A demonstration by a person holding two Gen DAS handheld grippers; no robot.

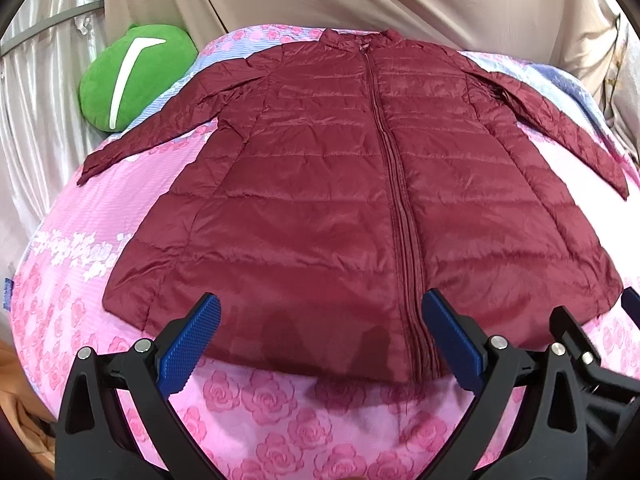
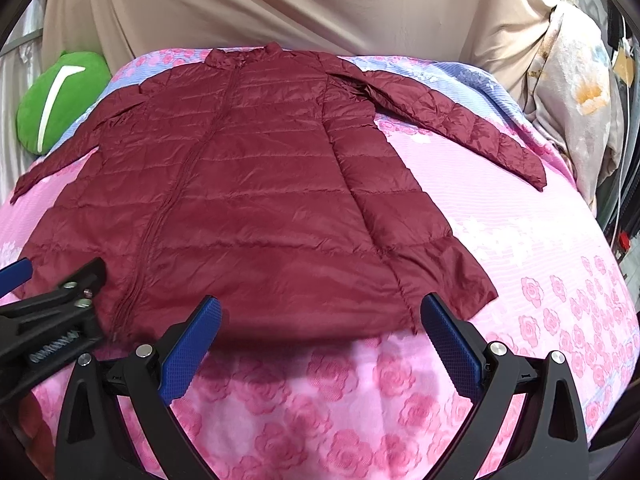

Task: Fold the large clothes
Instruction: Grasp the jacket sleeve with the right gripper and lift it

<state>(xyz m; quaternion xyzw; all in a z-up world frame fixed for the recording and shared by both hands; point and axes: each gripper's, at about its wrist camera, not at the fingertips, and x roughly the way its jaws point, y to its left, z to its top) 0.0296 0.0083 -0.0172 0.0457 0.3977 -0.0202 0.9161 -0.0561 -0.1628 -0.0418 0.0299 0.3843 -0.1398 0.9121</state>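
Maroon jacket [image 1: 360, 208] lies flat, zipped, on the bed [image 1: 280, 420]. Green cushion [image 1: 136, 76] beside its far sleeve. Left gripper [image 1: 320, 344] and right gripper [image 2: 320, 340] spread wide, empty, above hem; bare bedspread borders jacket.

- We see a big dark red puffy jacket [image 1: 340, 200] lying flat, front side up.
- Its zipper [image 1: 394, 184] is closed all the way.
- Both sleeves [image 2: 452, 116] stick out sideways.

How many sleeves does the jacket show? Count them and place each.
2. The jacket lies flat and zipped on the bedspread. One sleeve angles out toward the green cushion; the other sleeve spreads toward the opposite side.
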